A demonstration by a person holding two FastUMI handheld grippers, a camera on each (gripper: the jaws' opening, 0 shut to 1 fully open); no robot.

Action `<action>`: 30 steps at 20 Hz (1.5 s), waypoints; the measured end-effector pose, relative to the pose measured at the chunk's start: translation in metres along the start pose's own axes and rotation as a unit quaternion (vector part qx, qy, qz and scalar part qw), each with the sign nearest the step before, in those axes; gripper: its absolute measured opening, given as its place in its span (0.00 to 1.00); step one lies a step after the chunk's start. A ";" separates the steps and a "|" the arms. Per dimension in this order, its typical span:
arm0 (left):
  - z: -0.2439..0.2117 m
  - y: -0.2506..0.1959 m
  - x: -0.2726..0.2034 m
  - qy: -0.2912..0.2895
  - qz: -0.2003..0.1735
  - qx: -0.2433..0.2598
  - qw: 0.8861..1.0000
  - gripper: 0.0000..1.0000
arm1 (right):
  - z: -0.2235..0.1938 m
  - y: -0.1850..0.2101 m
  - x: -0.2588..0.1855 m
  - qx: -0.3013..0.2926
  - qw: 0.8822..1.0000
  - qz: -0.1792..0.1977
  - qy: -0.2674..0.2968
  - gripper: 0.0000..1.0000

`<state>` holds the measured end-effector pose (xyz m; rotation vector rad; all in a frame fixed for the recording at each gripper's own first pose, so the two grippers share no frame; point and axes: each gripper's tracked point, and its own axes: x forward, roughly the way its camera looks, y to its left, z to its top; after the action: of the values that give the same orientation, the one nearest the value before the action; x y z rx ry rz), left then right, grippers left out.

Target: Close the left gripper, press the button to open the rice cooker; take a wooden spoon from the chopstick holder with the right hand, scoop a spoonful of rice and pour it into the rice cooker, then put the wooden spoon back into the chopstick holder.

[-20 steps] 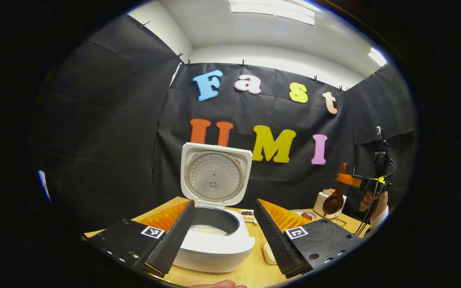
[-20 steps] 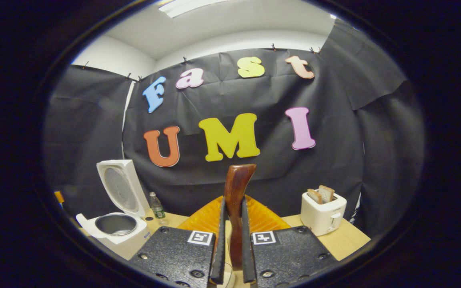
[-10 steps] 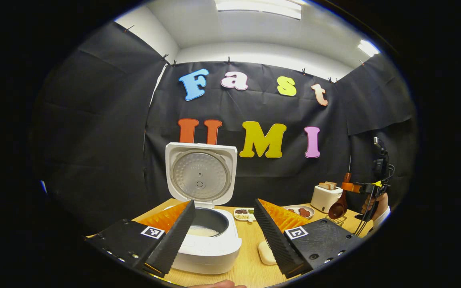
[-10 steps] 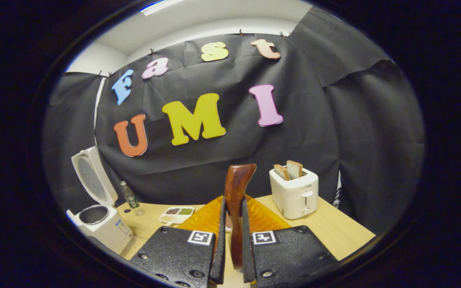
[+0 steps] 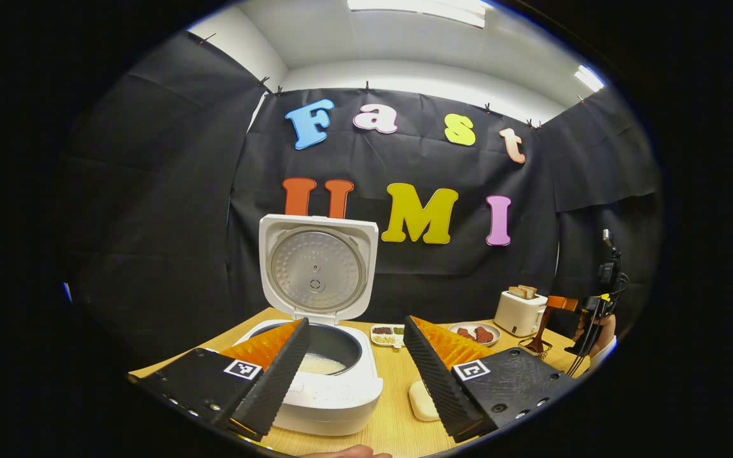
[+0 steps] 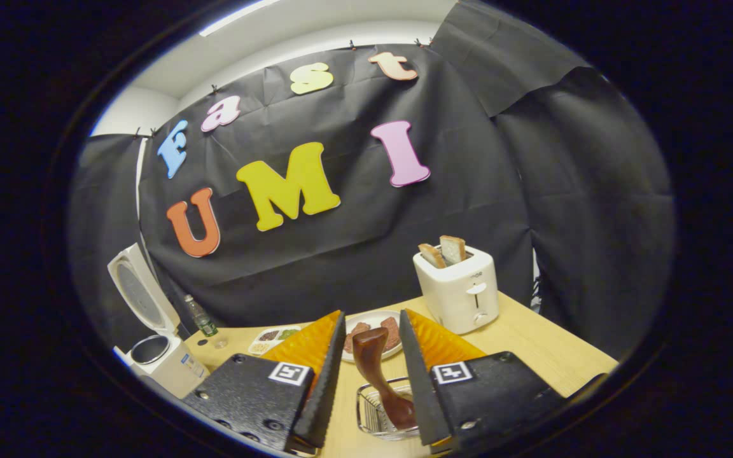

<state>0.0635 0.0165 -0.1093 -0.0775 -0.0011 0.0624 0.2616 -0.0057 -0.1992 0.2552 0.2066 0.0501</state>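
Right gripper (image 6: 366, 375) wide, wooden spoon (image 6: 376, 375) released into chopstick holder (image 6: 379, 416); withdrawing toward 6 o'clock could snag it.

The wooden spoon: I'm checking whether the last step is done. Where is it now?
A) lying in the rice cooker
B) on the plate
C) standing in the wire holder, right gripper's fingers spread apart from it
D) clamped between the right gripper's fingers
C: the wooden spoon stands in the chopstick holder, and the right gripper is open around its handle.
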 end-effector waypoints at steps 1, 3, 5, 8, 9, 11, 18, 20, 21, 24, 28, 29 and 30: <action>0.000 0.002 0.001 0.001 0.001 -0.003 1.000 0.94 | 0.004 -0.006 -0.001 -0.001 1.000 -0.010 -0.006 0.59; 0.000 0.004 0.001 0.004 0.001 -0.008 1.000 0.94 | 0.009 -0.009 -0.006 -0.008 1.000 -0.023 -0.014 0.75; -0.001 0.008 0.005 0.005 0.003 -0.006 1.000 0.94 | 0.014 -0.010 -0.014 -0.010 0.999 -0.030 -0.018 0.87; 0.006 0.017 0.011 0.001 0.014 0.004 1.000 0.94 | 0.023 -0.006 -0.029 -0.005 0.999 -0.027 -0.027 1.00; 0.008 0.019 0.012 0.004 0.013 0.002 1.000 0.94 | 0.025 -0.003 -0.036 -0.004 0.999 -0.023 -0.031 1.00; 0.014 0.020 0.013 0.004 0.008 -0.012 1.000 0.94 | 0.030 0.006 -0.050 -0.012 0.999 -0.010 -0.036 1.00; 0.054 0.048 0.031 -0.007 0.015 -0.020 1.000 0.94 | 0.028 0.027 -0.100 -0.074 0.996 0.005 -0.052 0.92; 0.070 0.055 0.038 -0.011 0.017 -0.013 1.000 0.94 | 0.030 0.039 -0.116 -0.091 0.993 0.021 -0.065 1.00; 0.078 0.058 0.043 -0.012 0.020 -0.009 1.000 0.94 | 0.031 0.045 -0.122 -0.097 0.992 0.029 -0.072 1.00; 0.103 0.056 0.062 -0.014 0.000 -0.006 1.000 0.94 | 0.043 0.060 -0.136 -0.091 0.989 0.052 -0.103 1.00; 0.134 0.057 0.096 -0.026 -0.014 0.020 0.999 0.94 | 0.060 0.075 -0.144 -0.104 0.980 0.075 -0.152 1.00; 0.140 0.057 0.104 -0.026 -0.014 0.023 0.999 0.94 | 0.062 0.077 -0.144 -0.108 0.979 0.078 -0.157 1.00; 0.145 0.057 0.114 -0.026 -0.015 0.027 0.999 0.94 | 0.062 0.079 -0.145 -0.109 0.978 0.080 -0.160 1.00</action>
<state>0.1730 0.0920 0.0303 -0.0228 -0.0520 0.0349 0.1311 0.0447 -0.0916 0.0587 -0.1407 0.1886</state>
